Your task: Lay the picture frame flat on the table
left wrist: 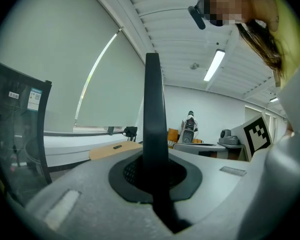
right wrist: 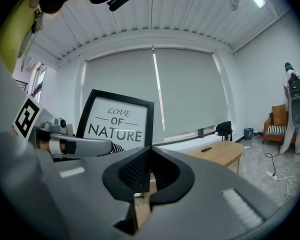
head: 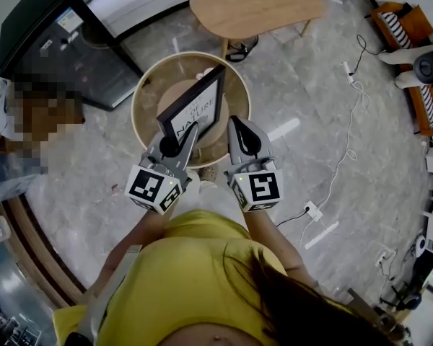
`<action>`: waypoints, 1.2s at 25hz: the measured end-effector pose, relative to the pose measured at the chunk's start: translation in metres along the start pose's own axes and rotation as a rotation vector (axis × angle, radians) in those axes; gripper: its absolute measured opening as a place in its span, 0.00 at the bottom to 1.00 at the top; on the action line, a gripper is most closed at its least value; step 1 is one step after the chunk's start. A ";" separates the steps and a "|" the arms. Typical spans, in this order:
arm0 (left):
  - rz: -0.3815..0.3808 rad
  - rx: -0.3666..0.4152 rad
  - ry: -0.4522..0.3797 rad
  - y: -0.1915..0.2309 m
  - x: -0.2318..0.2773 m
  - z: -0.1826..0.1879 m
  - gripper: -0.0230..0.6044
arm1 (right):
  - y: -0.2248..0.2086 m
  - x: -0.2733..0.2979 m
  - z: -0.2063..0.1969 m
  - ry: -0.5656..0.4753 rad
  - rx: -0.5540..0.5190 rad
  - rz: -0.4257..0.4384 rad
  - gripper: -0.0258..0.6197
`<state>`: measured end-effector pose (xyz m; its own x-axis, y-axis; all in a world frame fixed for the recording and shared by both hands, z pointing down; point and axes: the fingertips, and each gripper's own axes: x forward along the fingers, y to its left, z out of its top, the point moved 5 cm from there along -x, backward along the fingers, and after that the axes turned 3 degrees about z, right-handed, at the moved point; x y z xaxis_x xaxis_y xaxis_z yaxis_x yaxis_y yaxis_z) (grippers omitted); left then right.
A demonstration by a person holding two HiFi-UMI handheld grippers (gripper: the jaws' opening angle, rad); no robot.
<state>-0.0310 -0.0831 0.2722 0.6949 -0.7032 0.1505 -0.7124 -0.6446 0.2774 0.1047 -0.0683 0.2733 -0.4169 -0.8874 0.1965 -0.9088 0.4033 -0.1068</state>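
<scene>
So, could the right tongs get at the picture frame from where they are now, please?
Probably yes. Nothing stands between the right tongs and the picture frame, upright on the round table just ahead to their left. They are shut, though, and would need opening; the left tongs clamp its edge.

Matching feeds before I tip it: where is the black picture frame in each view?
Head view: black-rimmed picture frame centre, standing on the round wooden table.
Left gripper view: its dark edge, upright at centre.
Right gripper view: left of centre.
Shared landmark: light oblong wooden table.
</scene>
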 end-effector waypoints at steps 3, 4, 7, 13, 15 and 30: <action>-0.025 -0.019 0.020 0.007 0.009 0.000 0.05 | -0.004 0.008 -0.001 0.016 0.008 -0.011 0.04; -0.036 -0.027 0.028 0.009 0.011 0.000 0.05 | -0.006 0.010 0.000 0.023 0.012 -0.014 0.04; -0.069 -0.043 0.054 0.019 0.021 -0.003 0.05 | -0.011 0.023 -0.005 0.048 0.018 -0.027 0.04; -0.121 -0.069 0.109 0.033 0.042 -0.027 0.05 | -0.021 0.043 -0.034 0.092 0.027 -0.024 0.08; -0.141 -0.084 0.124 0.038 0.047 -0.036 0.05 | -0.024 0.047 -0.045 0.117 0.036 -0.017 0.12; -0.319 -0.194 0.248 0.077 0.079 -0.146 0.05 | -0.050 0.069 -0.167 0.278 0.142 0.030 0.26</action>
<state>-0.0167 -0.1443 0.4443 0.8960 -0.3704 0.2448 -0.4439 -0.7327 0.5159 0.1188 -0.1120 0.4551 -0.4499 -0.7726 0.4479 -0.8928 0.3759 -0.2483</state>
